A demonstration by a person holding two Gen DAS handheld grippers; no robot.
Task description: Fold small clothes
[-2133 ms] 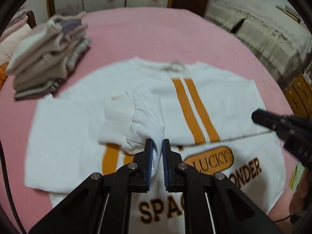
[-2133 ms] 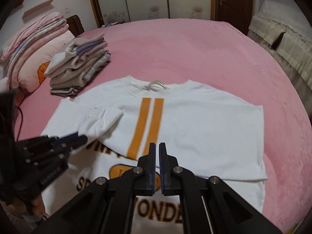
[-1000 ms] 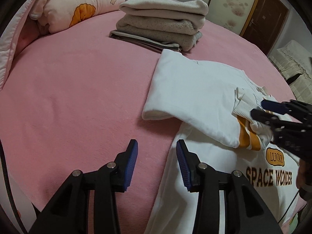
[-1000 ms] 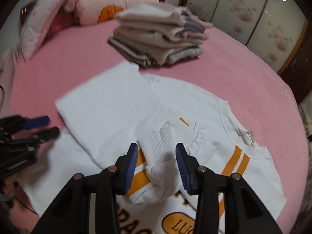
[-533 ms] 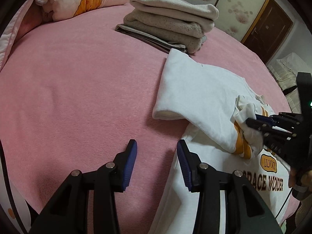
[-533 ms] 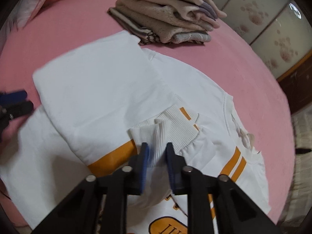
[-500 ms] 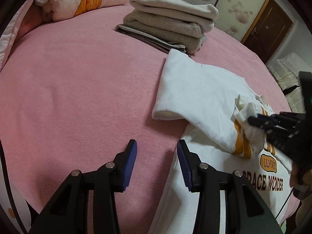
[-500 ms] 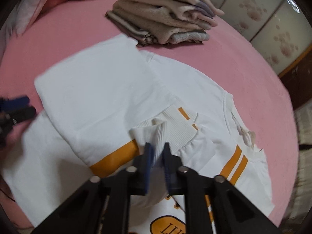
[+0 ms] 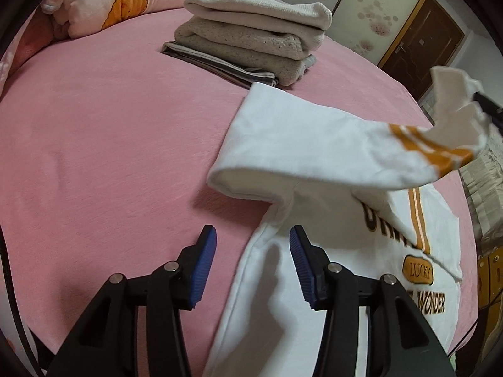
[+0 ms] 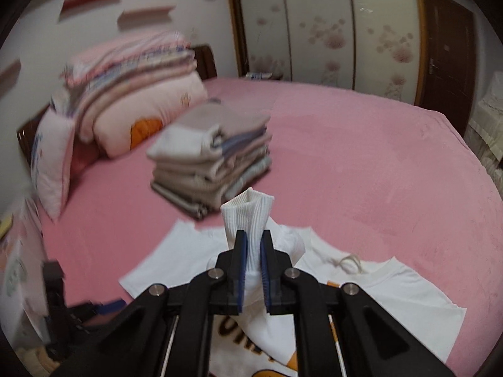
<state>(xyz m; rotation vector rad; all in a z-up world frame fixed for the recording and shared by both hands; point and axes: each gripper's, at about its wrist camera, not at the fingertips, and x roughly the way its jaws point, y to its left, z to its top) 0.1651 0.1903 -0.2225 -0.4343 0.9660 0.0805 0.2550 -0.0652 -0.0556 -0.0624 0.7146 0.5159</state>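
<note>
Right gripper is clamped on the ribbed cuff of the sweatshirt, having just closed there. The sleeve hangs lifted across the right of the left-wrist frame. Left gripper has just been opening; its jaws stand apart, astride the side edge of the sweatshirt at lower centre, pads not pressing on it. Sweatshirt body lies flat on the pink bed, print side up, lower right of that frame.

Risks, as a guess: the grip takes only the cuff end, so thick ribbing could slip out if the sleeve is pulled hard. Pulling up with nothing pinning the body could drag the whole sweatshirt and wrinkle the fold. The left gripper is open above the edge, so it holds nothing down now. The right view is blurred, so how deep the cuff sits in the jaws is hard to tell.

Room: wide bare bed to the left of the sweatshirt in the left view, and to the right in the right view. The stack of folded clothes sits just beyond the shoulder, top centre, close enough for a swinging sleeve to brush. Pillows further back, upper left. Bed edge runs close along the lower right.
</note>
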